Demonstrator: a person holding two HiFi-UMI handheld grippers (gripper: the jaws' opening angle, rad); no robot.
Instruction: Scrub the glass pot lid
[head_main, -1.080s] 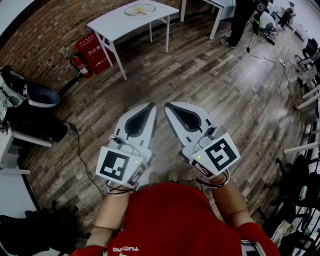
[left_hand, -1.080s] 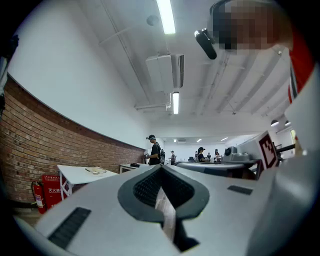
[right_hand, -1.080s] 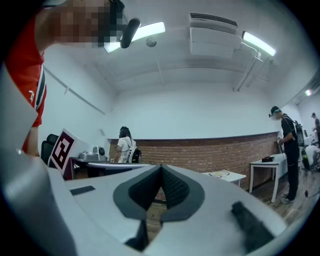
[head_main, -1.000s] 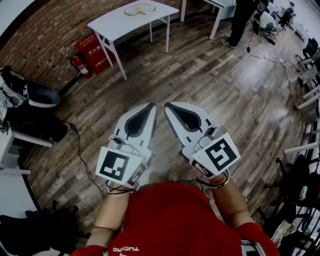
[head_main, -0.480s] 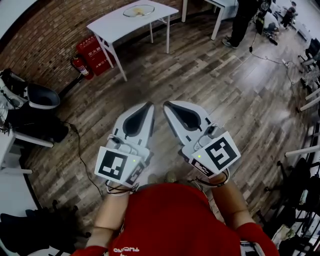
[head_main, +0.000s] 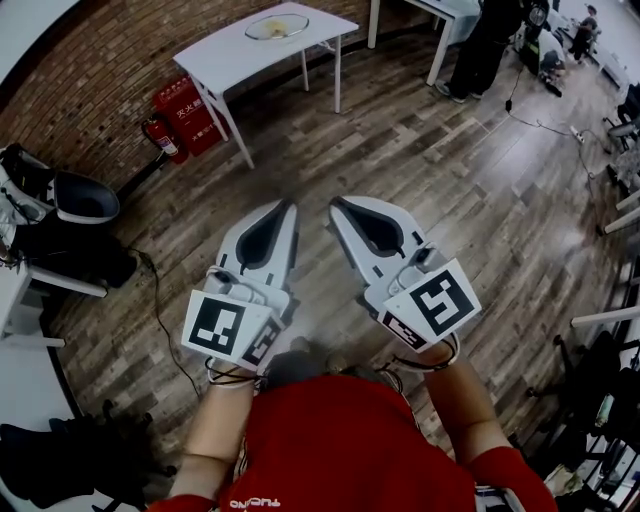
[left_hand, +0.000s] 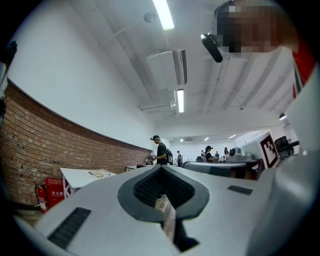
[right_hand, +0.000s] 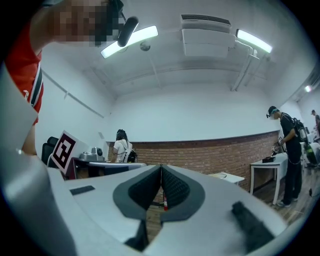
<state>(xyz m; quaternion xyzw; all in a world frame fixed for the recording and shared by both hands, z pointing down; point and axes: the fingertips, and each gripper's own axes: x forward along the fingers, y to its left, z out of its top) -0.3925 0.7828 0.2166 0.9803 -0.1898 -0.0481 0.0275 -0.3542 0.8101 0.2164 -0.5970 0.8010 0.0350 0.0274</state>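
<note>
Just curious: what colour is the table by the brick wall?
White; the table shows best in the head view.

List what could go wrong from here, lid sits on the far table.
1. A black cable trails over the floor on the left: a possible trip on the walk to the white table.
2. Left hand-held gripper and right hand-held gripper are both shut and empty; no scrubber shows, so bare jaws might meet glass.
3. The glass pot lid seems to lie loose on the table; a hard push could slide it off.
</note>
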